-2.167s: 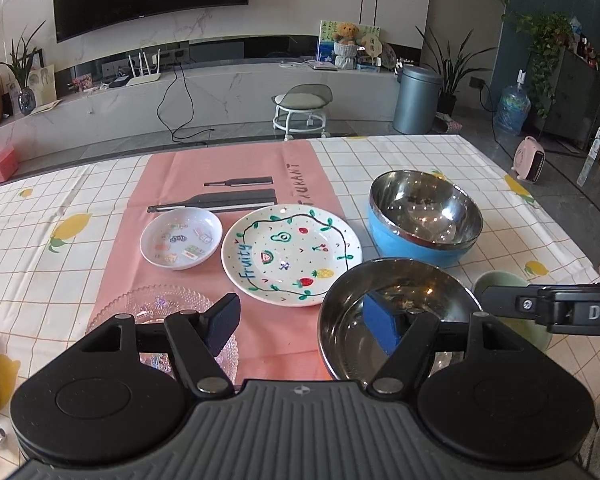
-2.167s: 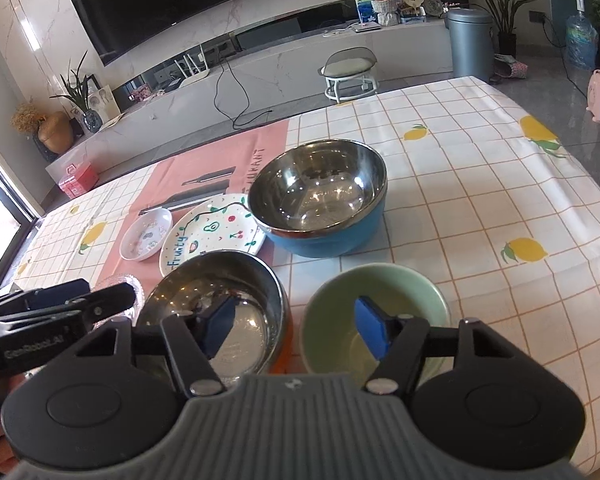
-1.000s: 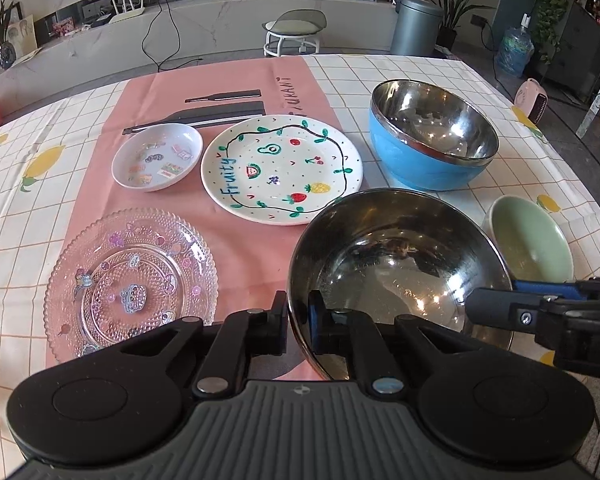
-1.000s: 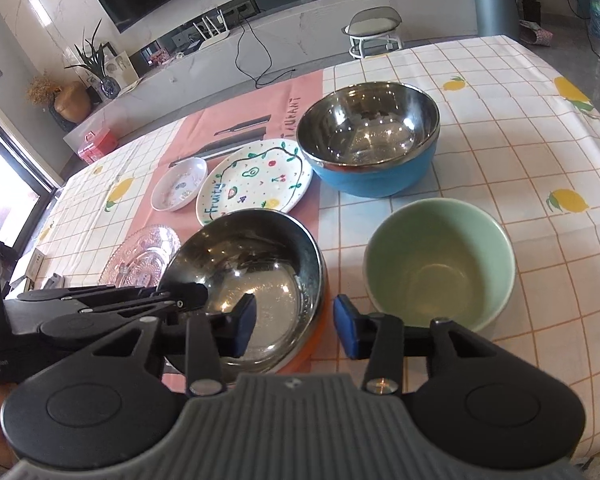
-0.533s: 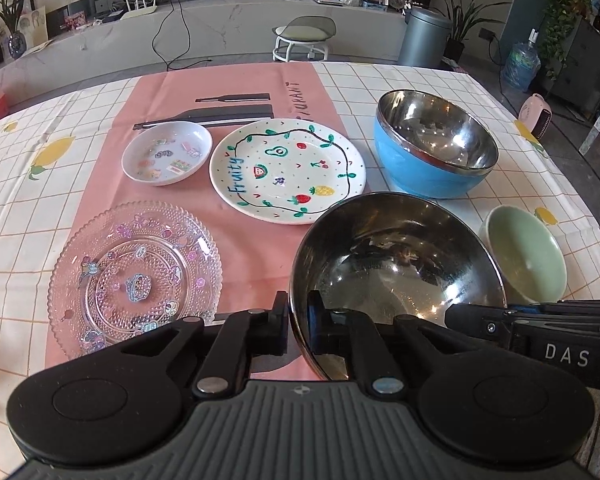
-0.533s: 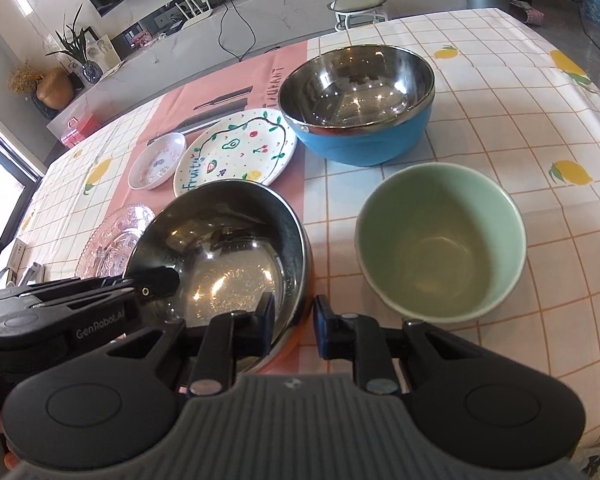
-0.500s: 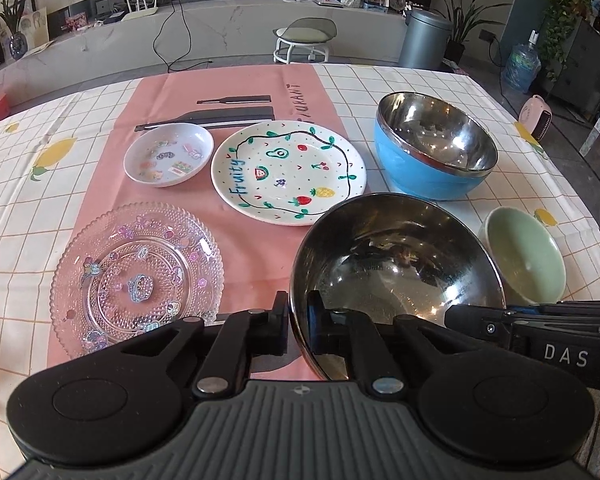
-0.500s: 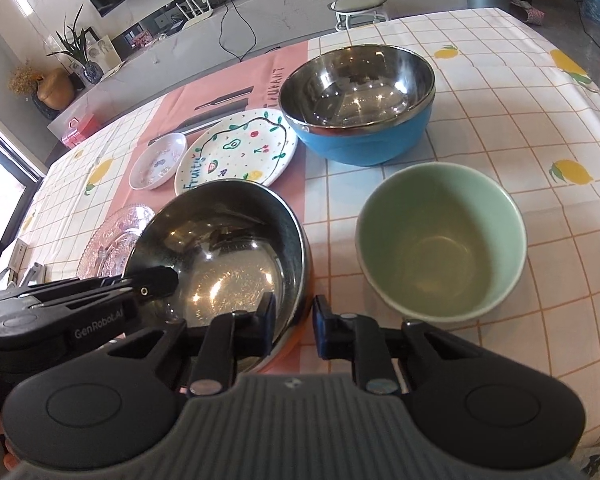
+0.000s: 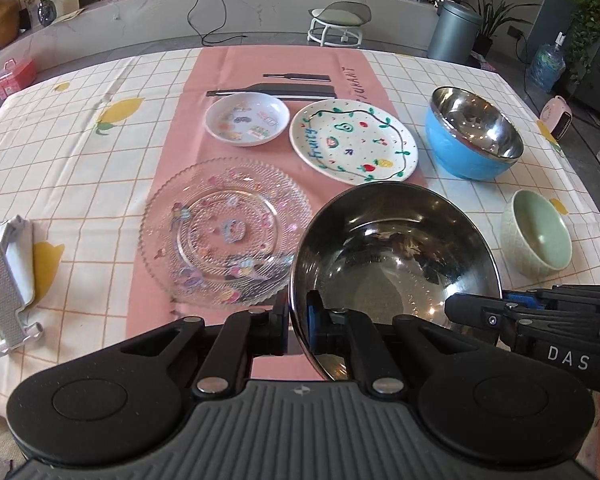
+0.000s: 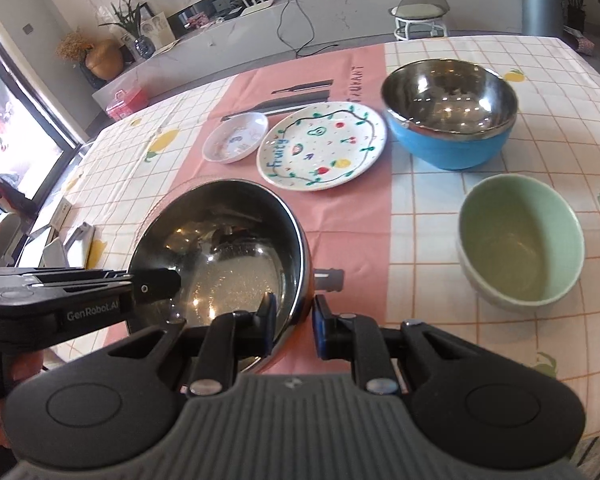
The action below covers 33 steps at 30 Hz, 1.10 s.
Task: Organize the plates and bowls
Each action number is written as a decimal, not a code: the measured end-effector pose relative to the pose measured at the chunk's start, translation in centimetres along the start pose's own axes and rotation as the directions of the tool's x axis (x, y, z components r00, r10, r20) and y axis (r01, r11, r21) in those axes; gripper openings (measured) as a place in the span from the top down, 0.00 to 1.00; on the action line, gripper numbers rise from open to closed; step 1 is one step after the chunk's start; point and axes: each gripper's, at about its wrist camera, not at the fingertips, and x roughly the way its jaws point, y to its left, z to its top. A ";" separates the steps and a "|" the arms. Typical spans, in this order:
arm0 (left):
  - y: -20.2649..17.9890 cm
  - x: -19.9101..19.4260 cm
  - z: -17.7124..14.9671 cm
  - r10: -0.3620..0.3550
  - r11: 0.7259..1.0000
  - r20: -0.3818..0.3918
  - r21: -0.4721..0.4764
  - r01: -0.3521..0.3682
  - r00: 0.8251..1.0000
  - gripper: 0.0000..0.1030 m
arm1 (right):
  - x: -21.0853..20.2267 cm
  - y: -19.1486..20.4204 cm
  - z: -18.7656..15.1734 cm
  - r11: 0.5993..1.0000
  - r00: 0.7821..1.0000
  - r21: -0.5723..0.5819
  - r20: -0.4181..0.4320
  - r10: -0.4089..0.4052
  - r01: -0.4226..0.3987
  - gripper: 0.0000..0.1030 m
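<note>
Presently we list: left tongs (image 9: 297,330), closed on the near rim of the steel bowl (image 9: 396,256), one pad inside the wall, one outside. Right tongs (image 10: 293,326), likewise closed across that bowl's rim at its right side. We judge the bowl held between both, tilted, just above the worktop (image 9: 99,184). Outward, ahead and to the right: blue bowl (image 9: 474,138), the likely nest; green bowl (image 9: 538,240) nearer the right tongs. Left: glass plate (image 9: 223,232).

Bare cloth is left between the green bowl (image 10: 520,240) and steel bowl (image 10: 223,256); far passage is blocked by the blue bowl (image 10: 448,112).
</note>
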 end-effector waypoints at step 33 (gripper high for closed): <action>11.6 0.6 -3.0 -0.067 0.961 -0.024 -0.269 0.059 0.997 0.91 | 6.6 6.7 -0.8 0.988 0.983 0.081 -0.111 0.144 -0.135 0.80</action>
